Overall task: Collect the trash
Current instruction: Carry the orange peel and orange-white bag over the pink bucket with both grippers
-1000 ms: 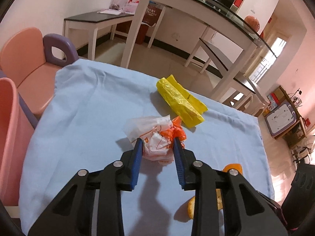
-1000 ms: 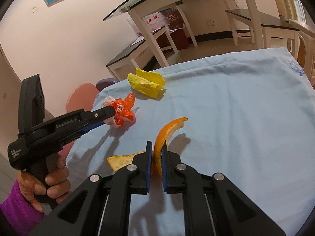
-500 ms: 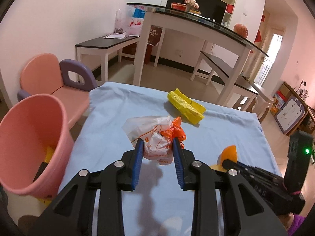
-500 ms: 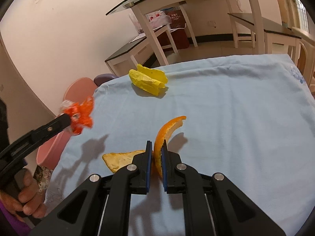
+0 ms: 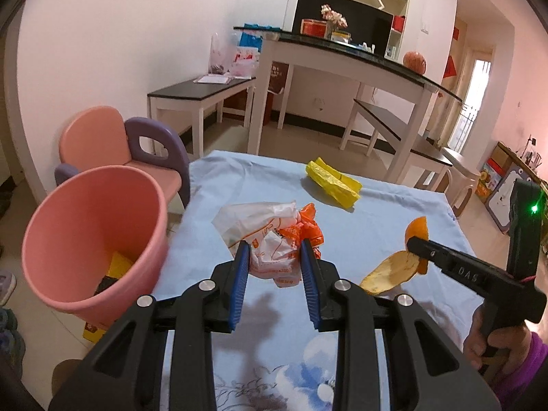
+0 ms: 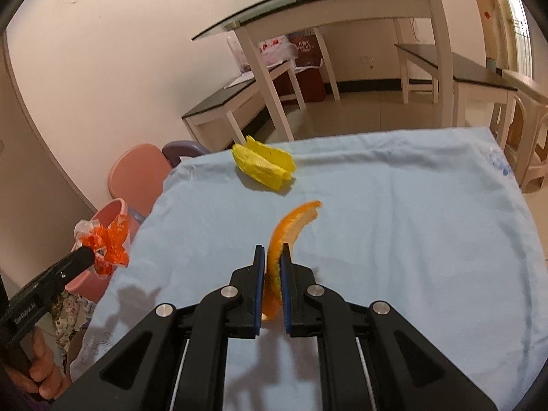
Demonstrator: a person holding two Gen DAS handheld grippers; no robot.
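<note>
The left gripper (image 5: 274, 257) has its ribbed blue pads clamped on a crumpled plastic bag (image 5: 265, 236), thin, glossy and wrinkled, white with orange print and an orange knotted end at its 2 o'clock side. The bag hangs clear of the table, above the edge of the pale blue tablecloth (image 5: 376, 226), a soft matte fabric with a faint printed pattern near the camera. At 9 o'clock of the bag stands a pink plastic bin (image 5: 68, 239), smooth, round and tapered, beside the table with yellow and dark scraps in its bottom. In the right wrist view the same gripper (image 6: 92, 257) reaches in from 8 o'clock, tilted slightly upward, with a hand (image 6: 44, 373) wrapped round its black handle.

The right gripper (image 6: 272, 260) is closed tight on a curved strip of orange peel (image 6: 291, 222), bright orange outside, pale inside, arching up and away toward 1 o'clock. In the left wrist view a second, flatter piece of peel (image 5: 390, 270) with a pale pitted inner face sits under that gripper's tip; whether it rests on the cloth or hangs from the jaws is unclear. A hand (image 5: 493, 339) in a purple sleeve grips the handle at 4 o'clock.

A folded yellow plastic bag (image 6: 263, 164), crinkled and flat, lies on the cloth at 12 o'clock, well apart from both grippers.
</note>
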